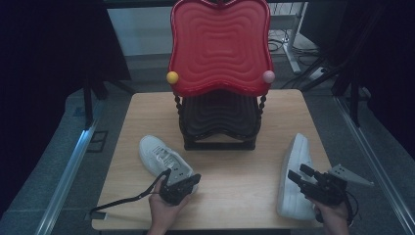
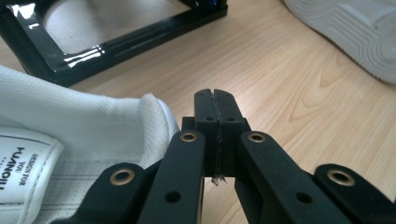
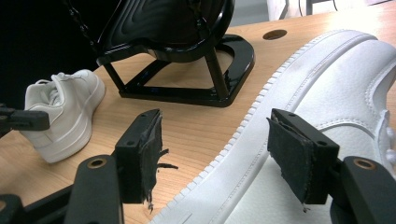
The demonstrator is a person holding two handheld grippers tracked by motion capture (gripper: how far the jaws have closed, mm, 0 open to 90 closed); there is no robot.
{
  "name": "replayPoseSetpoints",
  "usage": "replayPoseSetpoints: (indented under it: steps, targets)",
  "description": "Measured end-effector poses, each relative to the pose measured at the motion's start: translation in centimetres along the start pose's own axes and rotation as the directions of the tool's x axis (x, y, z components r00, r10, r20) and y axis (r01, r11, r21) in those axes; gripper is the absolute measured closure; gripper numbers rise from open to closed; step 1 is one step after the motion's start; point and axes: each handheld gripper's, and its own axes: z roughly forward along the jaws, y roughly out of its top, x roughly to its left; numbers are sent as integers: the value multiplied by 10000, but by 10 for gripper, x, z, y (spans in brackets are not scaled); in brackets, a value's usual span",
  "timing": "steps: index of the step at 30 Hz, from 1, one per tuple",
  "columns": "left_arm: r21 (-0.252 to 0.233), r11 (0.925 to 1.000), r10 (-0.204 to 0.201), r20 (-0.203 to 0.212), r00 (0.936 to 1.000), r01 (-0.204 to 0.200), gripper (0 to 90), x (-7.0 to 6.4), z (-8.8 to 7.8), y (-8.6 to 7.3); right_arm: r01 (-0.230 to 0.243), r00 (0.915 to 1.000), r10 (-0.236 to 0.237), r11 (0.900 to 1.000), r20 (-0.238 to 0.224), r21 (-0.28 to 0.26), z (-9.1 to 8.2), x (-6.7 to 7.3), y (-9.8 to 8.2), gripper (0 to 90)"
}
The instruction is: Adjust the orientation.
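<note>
Nearby, two white sneakers (image 1: 164, 159) beside tiered tray stand (image 1: 219, 98).

The left hand (image 1: 164, 208) enters at six o'clock and holds the black two-jaw left tongs (image 1: 195, 180), which point toward two o'clock with jaws pressed flat together. The right hand (image 1: 335, 215), low at five o'clock, grips the black right tongs (image 1: 299, 173), aimed toward ten o'clock, jaws standing wide apart.

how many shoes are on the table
2. One shoe stands upright at the left gripper; the other shoe lies on its side by the right gripper.
</note>
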Motion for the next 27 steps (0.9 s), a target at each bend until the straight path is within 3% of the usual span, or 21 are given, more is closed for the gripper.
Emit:
replayPoseSetpoints:
  steps: [8,15,22,27]
  targets:
    - [168,9997,205,-231,9995,-201,900,-1,-2,-1,-25,10000,25,10000,-5,9,-1,-1,0,355]
    - [255,9995,165,-245,9996,-159,900,6,-23,-14,-56,10000,56,9999,12,-84,-3,-2,0,355]
    - [125,9993,-355,-369,9987,360,900,24,-55,-36,-100,9999,100,9999,70,-99,-4,-3,0,355]
    - [27,9984,-557,-545,9970,559,900,33,-67,-45,-98,9999,99,9999,74,-122,-5,-2,0,355]
